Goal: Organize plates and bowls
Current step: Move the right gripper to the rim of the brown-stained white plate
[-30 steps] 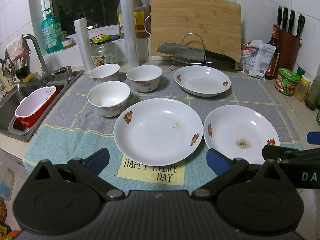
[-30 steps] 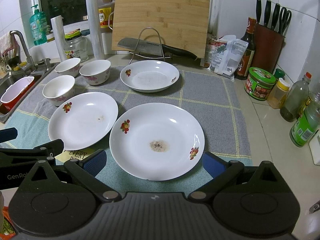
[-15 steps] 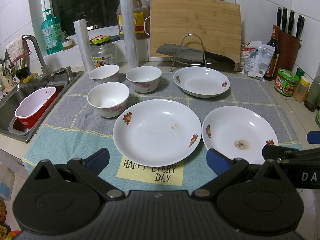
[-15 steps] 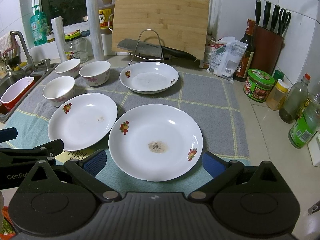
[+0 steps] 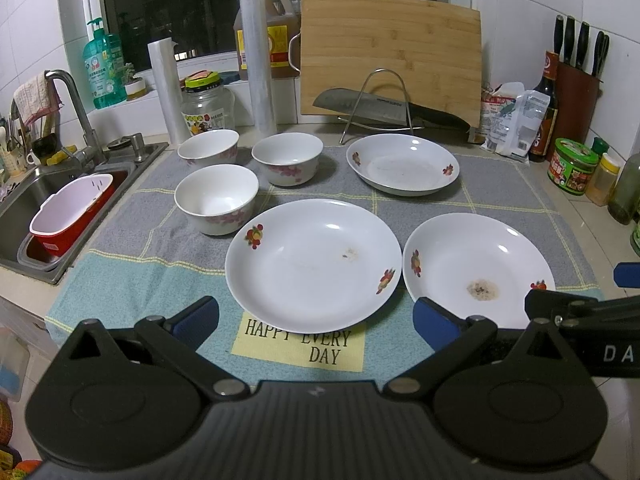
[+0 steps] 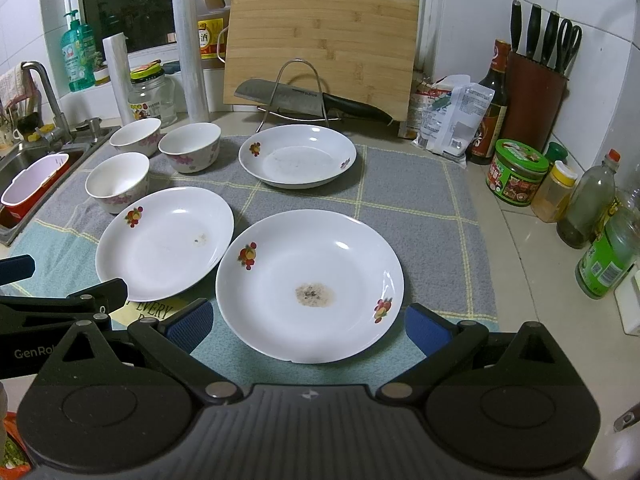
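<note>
Left gripper (image 5: 316, 316): we see jaws spread, empty, middle plate (image 5: 312, 264) just ahead
Right gripper (image 6: 308, 324): jaws spread, empty, stained plate (image 6: 310, 284) between them

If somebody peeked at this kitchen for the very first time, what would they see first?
Probably the three white flowered plates on the checked mat: one with a brown smudge nearest the open right gripper, one beside it and one farther back. Next, three small bowls clustered near the sink. Then the big cleaver resting on a wire rack before the wooden cutting board.
</note>
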Demonstrator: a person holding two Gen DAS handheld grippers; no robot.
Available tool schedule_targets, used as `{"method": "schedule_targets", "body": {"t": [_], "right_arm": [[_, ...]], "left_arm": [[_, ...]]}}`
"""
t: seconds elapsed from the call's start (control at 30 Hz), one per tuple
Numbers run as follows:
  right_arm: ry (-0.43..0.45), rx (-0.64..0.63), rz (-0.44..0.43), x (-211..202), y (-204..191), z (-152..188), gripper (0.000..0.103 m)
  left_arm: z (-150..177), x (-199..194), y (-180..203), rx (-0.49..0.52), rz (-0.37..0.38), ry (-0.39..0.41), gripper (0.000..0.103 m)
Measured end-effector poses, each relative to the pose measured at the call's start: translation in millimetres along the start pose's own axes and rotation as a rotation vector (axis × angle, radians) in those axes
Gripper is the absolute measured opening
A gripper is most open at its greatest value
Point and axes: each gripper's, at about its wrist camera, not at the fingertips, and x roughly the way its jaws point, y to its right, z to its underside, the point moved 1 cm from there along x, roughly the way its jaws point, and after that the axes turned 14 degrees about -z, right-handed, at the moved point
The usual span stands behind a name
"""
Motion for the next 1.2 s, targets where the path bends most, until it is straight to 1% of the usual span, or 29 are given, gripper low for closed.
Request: {"method": "schedule_targets", "body": {"t": [0.3,0.37,0.53,0.67,0.8,1.0,1.2], "right_arm": [[0.01,-0.006,0.003,-1,1,1,0.103],[0.023,-0.011,-0.005,-2,3,1,0.103],[0.076,-0.024,-0.037,-7,13,5,0.103],[0.087,-0.013,-0.037,-7,25,6,0.103],[0.073,-0.005,-0.026,0,36,11,0.103],[0.05,0.015,-0.016,13,52,21,0.103],[0.02,0.04,0.015,24,67,27,0.103]], "left_arm": [[0,0,1,-0.003,0.006,0.007,0.102],[0,1,1,-0.006,0.025,0.018,0.102],[6,6,8,0.013,0.106,0.052,0.102],[15,10,18,0.06,0.158,0.085,0.102],[24,17,32,0.122,0.206,0.094,0.102],[41,32,58,0.211,0.284,0.081,0.102],[57,53,87,0.294,0.322,0.047,0.102]]}}
